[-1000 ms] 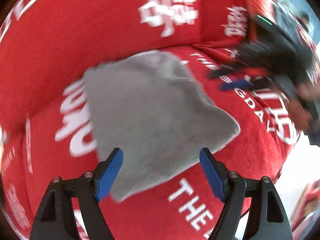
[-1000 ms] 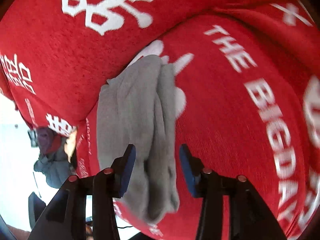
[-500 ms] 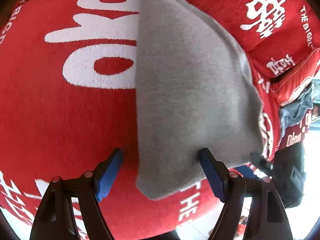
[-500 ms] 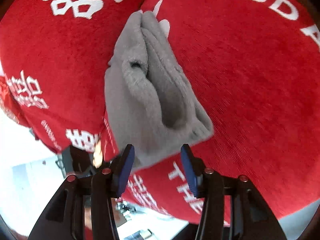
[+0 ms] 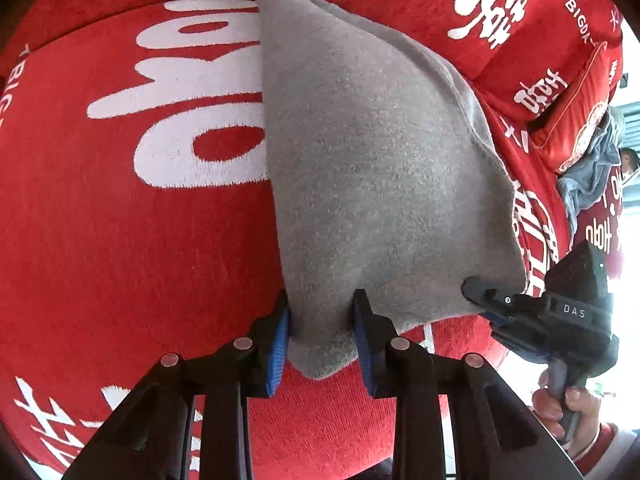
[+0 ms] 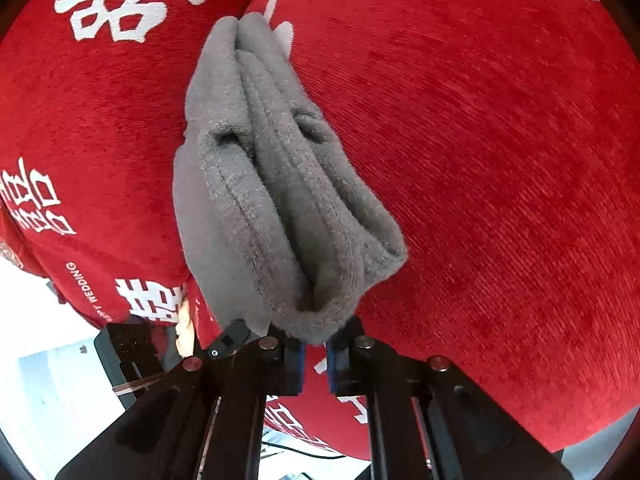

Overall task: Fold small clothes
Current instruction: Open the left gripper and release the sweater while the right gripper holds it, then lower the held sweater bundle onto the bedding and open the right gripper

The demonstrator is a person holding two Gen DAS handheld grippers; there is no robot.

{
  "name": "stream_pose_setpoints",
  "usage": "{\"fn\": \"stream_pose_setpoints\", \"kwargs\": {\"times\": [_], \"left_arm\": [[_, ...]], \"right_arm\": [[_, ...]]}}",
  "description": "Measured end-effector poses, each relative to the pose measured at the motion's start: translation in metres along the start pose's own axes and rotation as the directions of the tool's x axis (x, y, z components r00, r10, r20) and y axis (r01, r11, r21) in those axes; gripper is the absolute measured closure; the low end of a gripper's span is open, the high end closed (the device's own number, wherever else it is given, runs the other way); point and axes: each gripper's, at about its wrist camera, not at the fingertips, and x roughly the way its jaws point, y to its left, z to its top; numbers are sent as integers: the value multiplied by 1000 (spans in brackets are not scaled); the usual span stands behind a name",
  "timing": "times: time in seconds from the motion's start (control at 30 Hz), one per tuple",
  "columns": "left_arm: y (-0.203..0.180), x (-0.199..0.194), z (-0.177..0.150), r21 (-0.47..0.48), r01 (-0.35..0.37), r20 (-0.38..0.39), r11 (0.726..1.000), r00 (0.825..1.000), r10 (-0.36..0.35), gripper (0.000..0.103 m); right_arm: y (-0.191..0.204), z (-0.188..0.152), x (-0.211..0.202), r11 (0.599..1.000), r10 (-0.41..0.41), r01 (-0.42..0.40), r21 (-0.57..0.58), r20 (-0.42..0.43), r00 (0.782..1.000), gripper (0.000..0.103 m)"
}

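A folded grey fleece garment (image 5: 372, 168) lies on the red sofa seat (image 5: 132, 248) with white lettering. My left gripper (image 5: 322, 328) is shut on its near corner, blue pads on either side of the cloth. My right gripper (image 5: 480, 292) shows at the right in the left wrist view, pinching the garment's other near corner. In the right wrist view the garment (image 6: 276, 200) shows its stacked folded layers edge-on, and my right gripper (image 6: 314, 354) is shut on its near end.
Red cushions (image 5: 520, 40) with white characters stand behind the seat. A blue-grey cloth (image 5: 592, 176) lies at the far right on the sofa. The sofa's front edge and pale floor (image 6: 48, 380) show at lower left in the right wrist view.
Both grippers were open around the garment's near edge. Both have since closed on it, the left on one corner and the right on the other.
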Motion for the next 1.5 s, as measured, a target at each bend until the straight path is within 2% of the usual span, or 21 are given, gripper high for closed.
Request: {"fn": "stream_pose_setpoints", "kwargs": {"times": [0.03,0.07,0.1,0.13,0.17,0.2,0.33,0.43,0.47,0.5,0.53,0.57,0.7,0.73,0.77,0.87,1.0,1.1,1.3,1.4,1.5], "left_arm": [[2,-3,-2,-3,-7,9,1000,1000,7,71],[0,-5,-2,-2,-15,13,1000,1000,15,71],[-1,-6,-2,2,-32,16,1000,999,31,67],[-3,-8,-2,4,-54,21,999,998,54,60],[-4,-11,-3,6,-95,30,995,995,95,43],[-5,-15,-4,8,-139,45,990,989,139,37],[-1,-18,-3,-17,-153,2,988,988,153,37],[0,-25,-4,-16,-187,19,982,982,187,36],[0,-28,-4,-13,-203,30,979,979,203,33],[-2,-30,-3,-9,-227,42,974,973,227,16],[-3,-32,-2,-7,-245,54,970,968,245,8],[-4,-36,-2,-6,-263,72,965,962,263,6],[-6,-40,3,-4,-317,92,948,944,316,5],[-7,-39,5,-8,-331,89,943,940,331,5],[-6,-40,6,-14,-345,90,938,934,345,5],[-1,-40,6,-45,-360,86,932,928,363,5],[4,-34,4,-55,-381,52,923,922,384,6],[5,-33,5,-41,-382,45,923,923,383,6],[-1,-33,0,7,-338,15,941,941,338,6],[-3,-34,-2,18,-315,5,949,949,315,6],[-4,-37,-4,18,-308,-1,951,951,308,5]], "right_arm": [[3,0,-3,1000,-19,18,-21,-4,1000,94],[6,-1,-5,999,-36,36,-40,-13,999,88],[9,-2,-7,998,-52,51,-49,-21,998,86],[13,-3,-9,995,-81,79,-61,-34,996,78],[16,-5,-13,992,-107,104,-76,-39,994,73],[20,-7,-17,988,-127,122,-97,-45,991,72],[41,-16,-36,970,-164,156,-187,-29,986,72],[72,-19,-50,929,-213,218,-298,49,976,72],[79,-17,-51,918,-224,235,-321,70,972,72],[87,-15,-53,900,-242,261,-349,98,965,72],[95,-9,-51,883,-254,280,-376,118,960,72],[99,-2,-48,873,-261,288,-395,123,958,69],[98,32,-21,851,-325,335,-403,96,941,70],[97,36,-20,860,-319,331,-388,99,943,88],[92,41,-23,873,-301,317,-370,103,948,92],[75,44,-28,892,-301,325,-312,124,945,92],[49,47,-19,919,-297,308,-247,83,951,94],[44,44,-20,927,-273,287,-242,91,958,95],[44,30,-29,919,-295,303,-251,68,953,95],[47,21,-36,906,-322,327,-269,64,944,91],[52,11,-43,886,-358,364,-289,75,931,82]]}}
